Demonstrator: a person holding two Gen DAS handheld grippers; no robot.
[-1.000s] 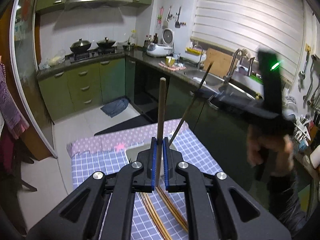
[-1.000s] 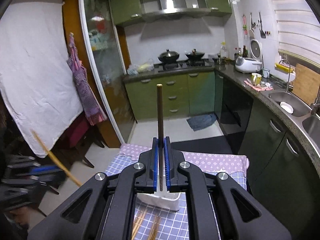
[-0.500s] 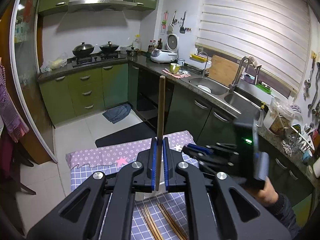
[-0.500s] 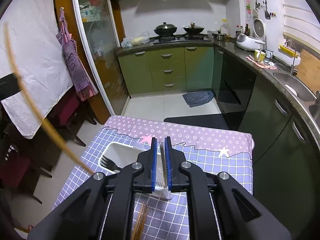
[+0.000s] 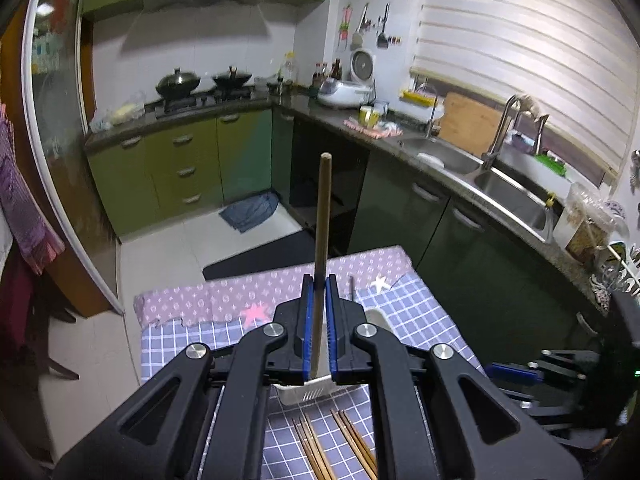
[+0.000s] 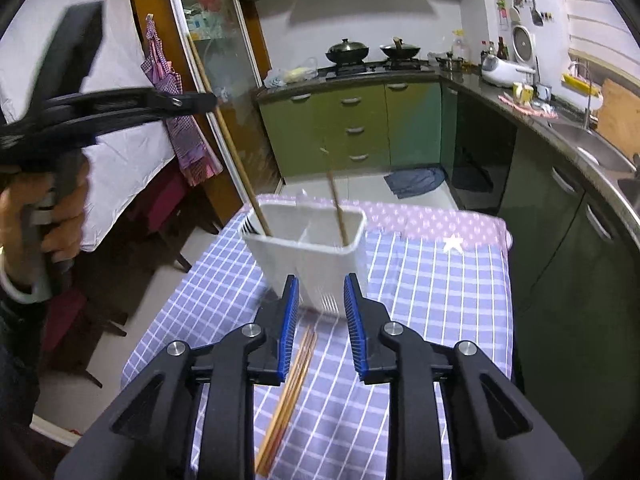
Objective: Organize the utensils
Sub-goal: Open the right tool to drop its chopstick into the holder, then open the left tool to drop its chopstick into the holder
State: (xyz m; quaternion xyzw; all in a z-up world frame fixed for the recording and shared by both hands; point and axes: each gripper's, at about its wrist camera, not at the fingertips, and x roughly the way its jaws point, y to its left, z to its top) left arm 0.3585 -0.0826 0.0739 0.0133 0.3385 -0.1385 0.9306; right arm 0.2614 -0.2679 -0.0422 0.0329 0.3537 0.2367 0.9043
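Note:
My left gripper (image 5: 319,312) is shut on a wooden chopstick (image 5: 322,220) that stands upright between its blue pads. In the right wrist view that gripper (image 6: 208,101) is at the upper left, and its chopstick (image 6: 232,140) slants down into the left compartment of the white utensil holder (image 6: 312,252). My right gripper (image 6: 320,280) hangs just in front of the holder. Its jaws are opening and nothing is between them. A second, blurred chopstick (image 6: 338,204) leans in the holder's right compartment. Several chopsticks (image 6: 292,380) lie on the checked cloth below my right gripper.
The holder stands on a small table under a blue checked cloth (image 6: 432,300) with a purple cloth (image 6: 432,220) at its far end. Dark green kitchen cabinets (image 6: 560,220) run along the right, and chairs (image 6: 160,208) stand at the left. A hand (image 6: 60,216) grips the left tool.
My right gripper sank toward the holder and opened, letting go of its chopstick, which now leans in the holder. My left gripper came down and over the holder with its chopstick.

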